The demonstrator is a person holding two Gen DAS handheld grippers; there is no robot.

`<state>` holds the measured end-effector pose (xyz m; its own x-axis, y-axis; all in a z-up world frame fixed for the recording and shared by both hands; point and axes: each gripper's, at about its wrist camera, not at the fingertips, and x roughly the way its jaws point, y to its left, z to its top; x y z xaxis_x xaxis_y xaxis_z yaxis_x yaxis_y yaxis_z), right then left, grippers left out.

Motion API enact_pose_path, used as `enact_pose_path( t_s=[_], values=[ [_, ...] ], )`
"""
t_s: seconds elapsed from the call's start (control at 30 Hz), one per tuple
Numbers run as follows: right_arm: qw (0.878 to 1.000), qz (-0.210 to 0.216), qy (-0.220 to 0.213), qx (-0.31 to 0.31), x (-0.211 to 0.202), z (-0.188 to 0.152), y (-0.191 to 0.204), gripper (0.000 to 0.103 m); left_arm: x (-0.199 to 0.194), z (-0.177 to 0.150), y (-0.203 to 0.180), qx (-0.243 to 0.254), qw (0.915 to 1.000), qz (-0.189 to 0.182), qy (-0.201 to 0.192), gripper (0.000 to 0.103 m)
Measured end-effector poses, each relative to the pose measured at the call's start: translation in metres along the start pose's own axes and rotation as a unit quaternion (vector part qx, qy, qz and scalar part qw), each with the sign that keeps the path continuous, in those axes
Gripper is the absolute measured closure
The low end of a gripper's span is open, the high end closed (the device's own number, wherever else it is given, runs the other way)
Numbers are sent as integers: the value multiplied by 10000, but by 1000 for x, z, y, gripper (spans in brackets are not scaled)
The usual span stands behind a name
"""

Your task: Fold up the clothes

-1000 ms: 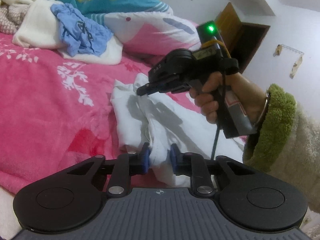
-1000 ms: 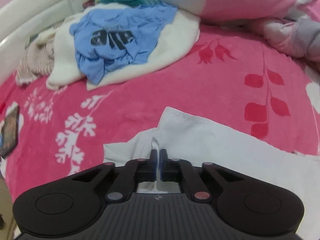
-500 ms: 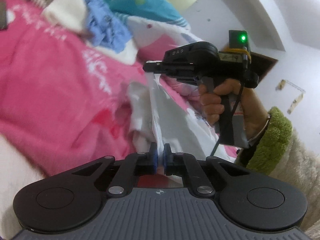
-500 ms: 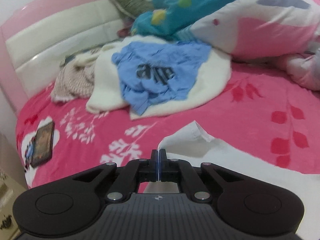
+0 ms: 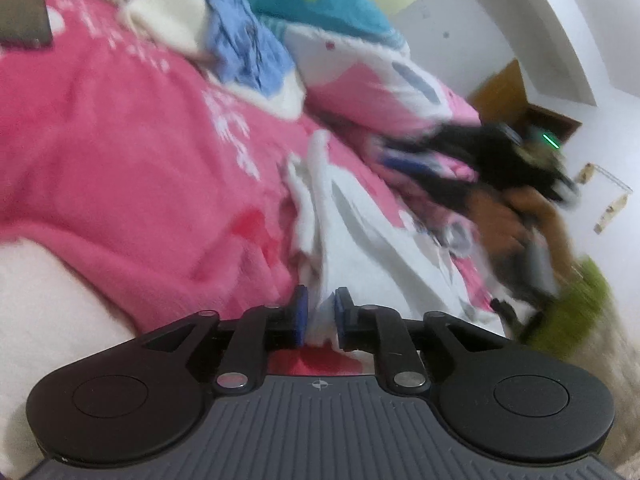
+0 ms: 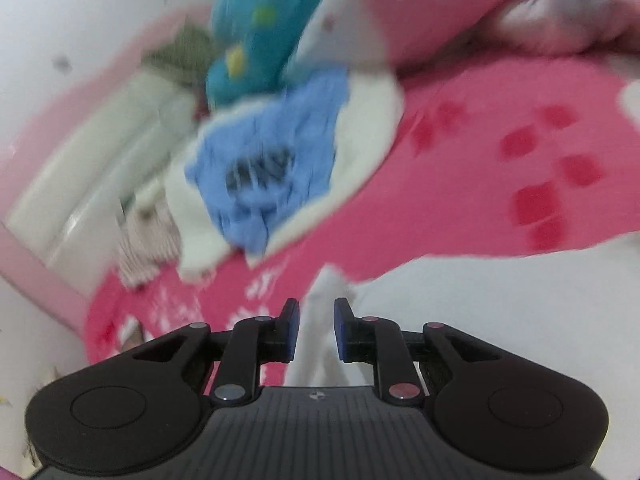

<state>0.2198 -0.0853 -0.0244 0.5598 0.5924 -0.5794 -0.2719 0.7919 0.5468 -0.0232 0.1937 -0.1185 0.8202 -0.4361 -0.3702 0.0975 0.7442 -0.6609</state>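
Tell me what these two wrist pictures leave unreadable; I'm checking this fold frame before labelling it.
- Right gripper, left wrist view: motion blur smears it and the hand.
- White garment, right wrist view: its far side runs off the right edge; the gripper body hides its near part.
- Print on the blue shirt, right wrist view: blurred, unreadable.
- Dark flat object, left wrist view: cut by the left edge, unidentifiable.

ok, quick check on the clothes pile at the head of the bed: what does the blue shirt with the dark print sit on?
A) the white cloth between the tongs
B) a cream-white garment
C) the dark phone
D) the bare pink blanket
B: in the right wrist view the blue shirt lies on top of a cream-white garment, whose edges show around it on the pink blanket.
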Motion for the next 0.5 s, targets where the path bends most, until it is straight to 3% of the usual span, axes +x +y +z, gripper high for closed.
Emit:
enact_pose_path(
  t_s=[0.17, 0.37, 0.5],
  values=[
    [9967, -360, -599, -404, -105, -36, -12, 83, -7, 21, -21, 314, 9989, 125, -335, 82],
    [9834, -1318, -1184, -384, -194, -99, -57, 83, 43, 39, -71, 1016, 9946, 204, -1, 76],
    [9673, -2128, -1206, -667, -219, -114, -90, 83, 81, 39, -83, 1410, 9876, 661, 193, 76]
  ],
)
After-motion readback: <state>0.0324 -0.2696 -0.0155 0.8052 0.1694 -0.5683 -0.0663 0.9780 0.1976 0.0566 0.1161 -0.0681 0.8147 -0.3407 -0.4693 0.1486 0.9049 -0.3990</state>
